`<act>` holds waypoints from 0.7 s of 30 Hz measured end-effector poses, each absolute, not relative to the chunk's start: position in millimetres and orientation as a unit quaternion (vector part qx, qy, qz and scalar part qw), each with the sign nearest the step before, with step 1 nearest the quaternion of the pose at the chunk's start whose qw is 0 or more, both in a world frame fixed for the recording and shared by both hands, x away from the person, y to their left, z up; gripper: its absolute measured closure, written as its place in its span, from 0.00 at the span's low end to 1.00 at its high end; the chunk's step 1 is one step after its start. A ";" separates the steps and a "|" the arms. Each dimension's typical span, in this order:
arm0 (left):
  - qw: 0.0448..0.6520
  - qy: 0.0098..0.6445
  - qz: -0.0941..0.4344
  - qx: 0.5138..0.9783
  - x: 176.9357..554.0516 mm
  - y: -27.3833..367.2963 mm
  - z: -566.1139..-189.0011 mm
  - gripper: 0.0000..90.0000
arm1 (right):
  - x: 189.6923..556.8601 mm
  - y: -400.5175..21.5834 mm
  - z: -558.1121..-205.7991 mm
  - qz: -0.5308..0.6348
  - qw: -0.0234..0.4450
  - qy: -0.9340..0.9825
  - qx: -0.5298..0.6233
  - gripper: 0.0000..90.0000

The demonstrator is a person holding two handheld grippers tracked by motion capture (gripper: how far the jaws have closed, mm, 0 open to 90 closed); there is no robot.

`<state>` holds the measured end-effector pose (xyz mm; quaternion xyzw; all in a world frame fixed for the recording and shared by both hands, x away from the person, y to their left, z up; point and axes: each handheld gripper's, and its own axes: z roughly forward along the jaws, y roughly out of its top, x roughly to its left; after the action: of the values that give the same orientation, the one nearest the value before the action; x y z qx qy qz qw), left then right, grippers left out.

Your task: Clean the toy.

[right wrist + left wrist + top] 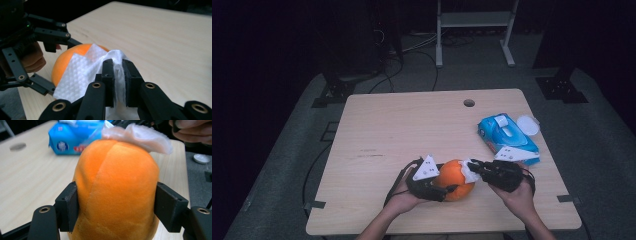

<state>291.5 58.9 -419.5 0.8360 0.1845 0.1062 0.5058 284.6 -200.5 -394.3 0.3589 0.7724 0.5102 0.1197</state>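
Left tongs (117, 207) pinch the orange plush (117, 190); right tongs (118, 75) pinch a wipe (77, 75).

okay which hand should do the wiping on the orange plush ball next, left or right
Right, probably. The right gripper is shut on the white wipe, which already lies against the orange plush ball. The left gripper is clamping that ball from both sides, steadying it.

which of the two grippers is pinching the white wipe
The right gripper: its fingers are shut on the white wipe draped over the orange plush ball. The left gripper clamps the ball itself.
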 end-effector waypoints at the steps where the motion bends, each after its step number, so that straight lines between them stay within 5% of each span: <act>1: 0.509 0.196 0.103 0.832 292.9 59.5 -420.7 0.32 | 284.2 -199.7 -394.8 0.510 0.120 0.772 0.361 0.89; 7: 0.509 0.211 0.103 0.828 292.8 58.1 -421.2 0.26 | 268.6 -179.6 -380.6 0.495 0.166 0.794 0.313 0.89; 13: 0.519 0.158 0.063 0.838 292.3 67.7 -418.7 0.24 | 280.8 -197.5 -389.3 0.508 0.136 0.777 0.347 0.89; 17: 0.527 0.184 0.085 0.825 297.1 64.0 -421.7 0.10 | 279.7 -197.6 -390.3 0.511 0.126 0.777 0.345 0.89; 21: 0.522 0.157 0.092 0.833 292.2 58.1 -430.2 0.17 | 269.8 -183.7 -386.8 0.508 0.135 0.786 0.325 0.89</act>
<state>292.2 58.1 -430.2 0.8335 0.1573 0.0920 0.5217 269.8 -183.7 -386.8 0.3246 0.7863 0.5080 0.1355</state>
